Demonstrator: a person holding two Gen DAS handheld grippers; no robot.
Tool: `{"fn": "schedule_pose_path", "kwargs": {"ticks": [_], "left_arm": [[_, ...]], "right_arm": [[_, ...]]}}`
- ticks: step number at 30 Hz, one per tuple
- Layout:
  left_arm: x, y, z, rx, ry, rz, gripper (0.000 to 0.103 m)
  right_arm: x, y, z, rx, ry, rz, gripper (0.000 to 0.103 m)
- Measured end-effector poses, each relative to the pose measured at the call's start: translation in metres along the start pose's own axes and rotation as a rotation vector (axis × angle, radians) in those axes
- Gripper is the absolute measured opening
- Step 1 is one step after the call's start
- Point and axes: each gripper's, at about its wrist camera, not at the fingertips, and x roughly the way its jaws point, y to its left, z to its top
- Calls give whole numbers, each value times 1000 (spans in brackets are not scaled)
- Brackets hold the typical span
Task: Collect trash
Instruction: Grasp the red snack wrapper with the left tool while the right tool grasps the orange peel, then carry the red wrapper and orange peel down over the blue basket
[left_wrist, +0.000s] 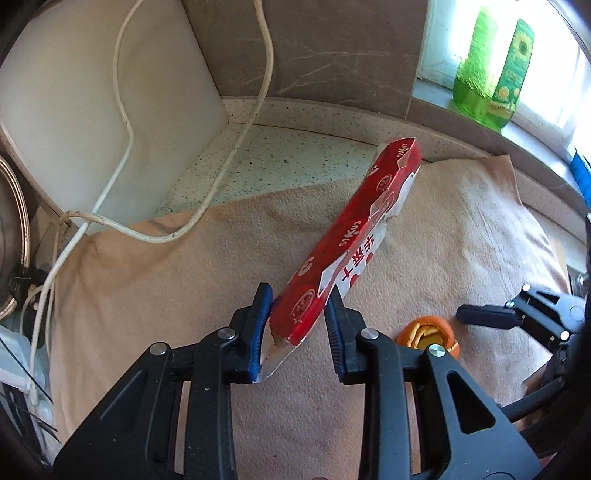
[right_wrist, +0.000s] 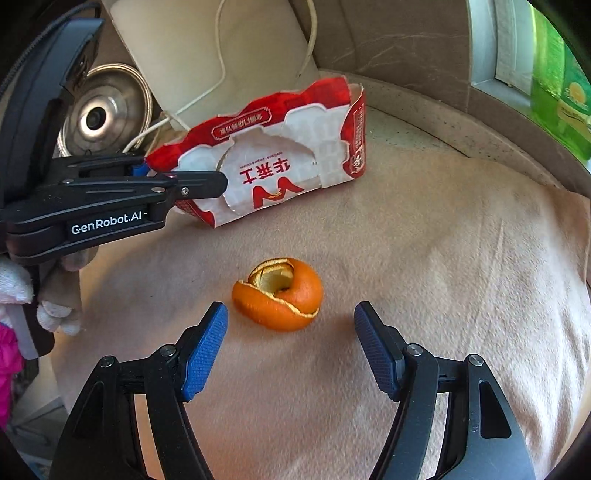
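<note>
A torn red-and-white cardboard carton (left_wrist: 354, 236) rests on a beige towel (left_wrist: 155, 295). My left gripper (left_wrist: 299, 291) is shut on its near end, a blue pad pressing each side. From the right wrist view the carton (right_wrist: 280, 155) stands on its long edge, with the left gripper (right_wrist: 181, 181) clamped on its left end. An orange peel (right_wrist: 280, 295), curled into a cup, lies on the towel just ahead of my right gripper (right_wrist: 290, 308). That gripper is open, its pads wide apart and off the peel. The left wrist view shows the peel (left_wrist: 428, 328) and one right finger (left_wrist: 484, 315).
A white cable (left_wrist: 122, 147) trails over the towel's far left corner beside a white block (left_wrist: 92, 92). A steel pot lid (right_wrist: 103, 110) leans behind the carton. Green bottles (left_wrist: 487, 81) stand on the window sill. A gloved hand (right_wrist: 55, 314) holds the left gripper.
</note>
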Motion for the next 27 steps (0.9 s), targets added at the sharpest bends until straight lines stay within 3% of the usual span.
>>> {"fn": "schedule_pose_path", "kwargs": {"ticks": [4,7,9,14,27], "left_arm": [[2,7,3,-37,-7,-19,28],[0,9,4,-62,-15,-35,19],[-3,11,2,-74,-18,-36,11],[-10,11,-4,-96,-26,-48,5],[-59,23,-37,-171,-74,-32,4]], "right_arm": [[8,4,3,-13,3,6,70],[9,8,2,-27,-2,8,69],[8,9,2,-27,-2,22,52],[2,7,-2,-13,-24,25,46],[-31,11,-17,4,-93,36,41]]}}
